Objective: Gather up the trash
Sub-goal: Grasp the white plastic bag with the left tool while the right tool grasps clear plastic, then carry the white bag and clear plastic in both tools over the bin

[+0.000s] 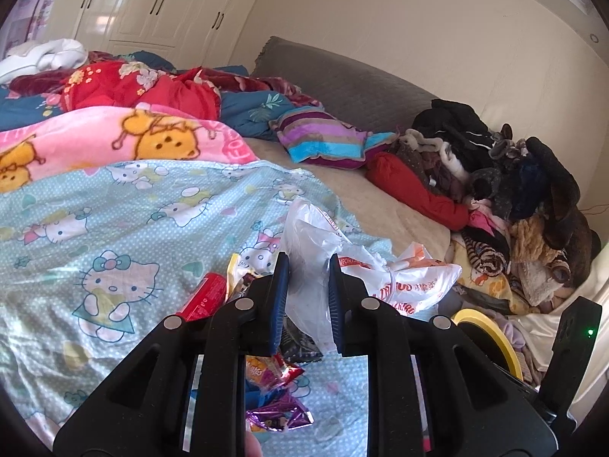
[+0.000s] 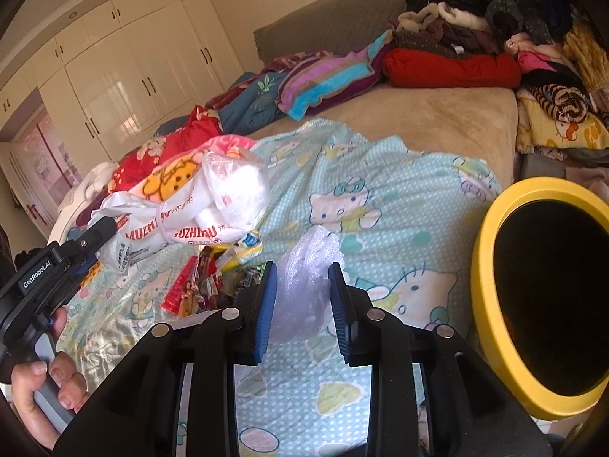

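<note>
My left gripper (image 1: 307, 262) is shut on a white plastic bag (image 1: 323, 243) with orange print and holds it up above the bed; the bag also shows in the right wrist view (image 2: 198, 205). My right gripper (image 2: 298, 270) is shut on a piece of clear bubble wrap (image 2: 304, 278) just above the Hello Kitty sheet. A yellow-rimmed trash bin (image 2: 491, 251) stands at the bed's edge to the right; its rim shows in the left wrist view (image 1: 491, 327). Snack wrappers (image 2: 205, 282) and a red packet (image 1: 201, 297) lie on the sheet under the bag.
A light blue Hello Kitty sheet (image 2: 380, 205) covers the near bed. A pink blanket (image 1: 114, 141), red quilt (image 1: 144, 87) and striped pillow (image 1: 323, 137) lie farther back. A clothes pile (image 1: 514, 190) sits at the right. White wardrobes (image 2: 125, 76) line the wall.
</note>
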Demonstrator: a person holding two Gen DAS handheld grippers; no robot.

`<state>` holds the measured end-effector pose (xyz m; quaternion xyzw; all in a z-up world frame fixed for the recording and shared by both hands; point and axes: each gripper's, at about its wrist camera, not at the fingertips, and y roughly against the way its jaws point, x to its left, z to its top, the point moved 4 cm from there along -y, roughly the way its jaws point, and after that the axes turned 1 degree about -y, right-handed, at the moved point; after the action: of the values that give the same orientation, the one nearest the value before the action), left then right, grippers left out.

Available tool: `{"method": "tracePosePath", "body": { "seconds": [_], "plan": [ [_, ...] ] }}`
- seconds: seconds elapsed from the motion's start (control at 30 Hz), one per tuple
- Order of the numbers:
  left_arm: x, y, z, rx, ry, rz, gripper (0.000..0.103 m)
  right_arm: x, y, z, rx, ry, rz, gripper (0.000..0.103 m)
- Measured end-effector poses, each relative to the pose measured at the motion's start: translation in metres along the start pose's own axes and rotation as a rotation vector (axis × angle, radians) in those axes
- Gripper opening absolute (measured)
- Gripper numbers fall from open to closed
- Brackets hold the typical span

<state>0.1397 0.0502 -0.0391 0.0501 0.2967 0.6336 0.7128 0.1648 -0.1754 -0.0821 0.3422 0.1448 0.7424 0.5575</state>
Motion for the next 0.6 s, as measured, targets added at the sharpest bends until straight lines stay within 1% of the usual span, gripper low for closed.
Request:
{"method": "tracePosePath", "body": {
  "seconds": [0.2,0.6],
  "plan": [
    [-0.014,0.005,0.002,-0.009,-0.031,-0.013,0.014,-0.013,0.016,0.009,-0.031,-0.013,-0.026,0.026],
    [-0.05,0.009,0.001,-0.008,-0.1,-0.047,0.014,-0.06,0.047,0.027,-0.099,-0.088,-0.095,0.026]
  ]
}}
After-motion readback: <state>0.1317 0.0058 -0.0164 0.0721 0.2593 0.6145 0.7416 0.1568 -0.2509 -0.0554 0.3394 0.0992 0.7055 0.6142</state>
